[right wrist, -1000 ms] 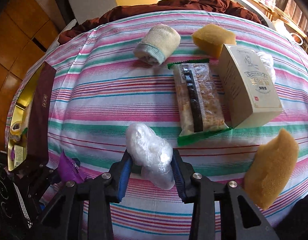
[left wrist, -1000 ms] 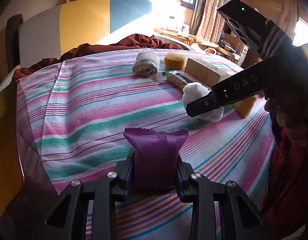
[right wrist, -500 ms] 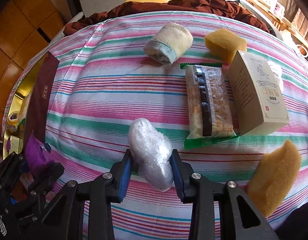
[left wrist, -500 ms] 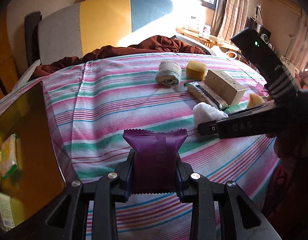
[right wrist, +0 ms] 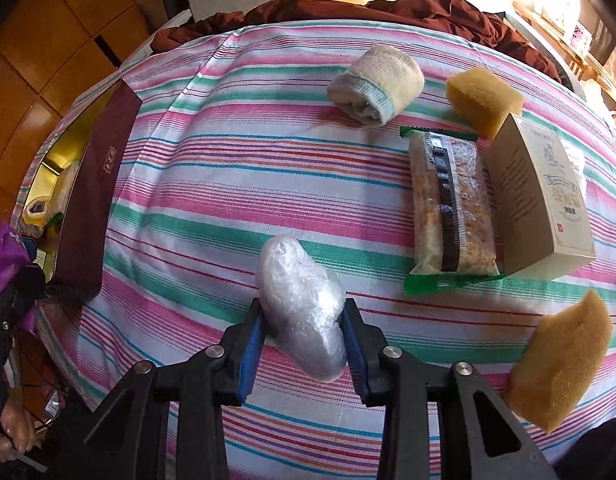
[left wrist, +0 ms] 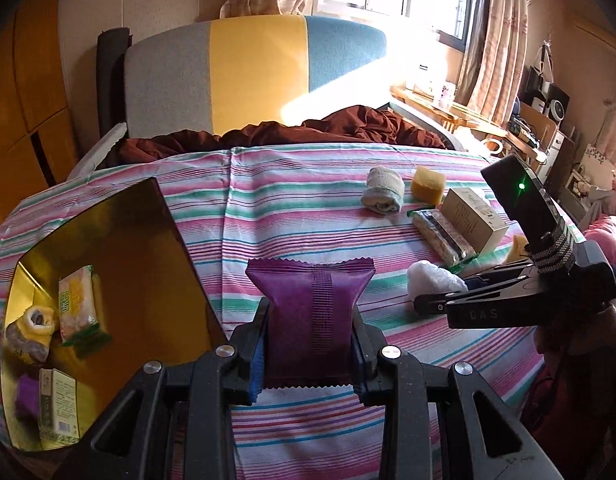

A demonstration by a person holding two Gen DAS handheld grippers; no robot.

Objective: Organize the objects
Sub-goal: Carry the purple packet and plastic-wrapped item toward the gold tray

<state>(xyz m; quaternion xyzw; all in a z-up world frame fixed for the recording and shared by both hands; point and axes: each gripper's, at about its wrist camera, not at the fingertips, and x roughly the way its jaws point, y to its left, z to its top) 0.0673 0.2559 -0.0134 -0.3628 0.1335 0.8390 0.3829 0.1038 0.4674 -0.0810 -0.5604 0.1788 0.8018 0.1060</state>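
Observation:
My left gripper is shut on a purple snack packet, held above the striped cloth beside the gold-lined box. That box holds a yellow-green packet, a rolled sock and a small carton. My right gripper is shut on a wad of clear plastic wrap just above the cloth. In the left wrist view that gripper shows at right, with the white wad at its tip. The purple packet shows at the left edge of the right wrist view.
On the striped cloth lie a rolled sock, two yellow sponges, a long cracker packet and a beige carton. The box's maroon wall stands at left. A brown blanket lies behind.
My left gripper has risen and swung left with the purple packet, so the gold box's inside now shows. My right gripper has shifted left over the cloth, still gripping the plastic wad.

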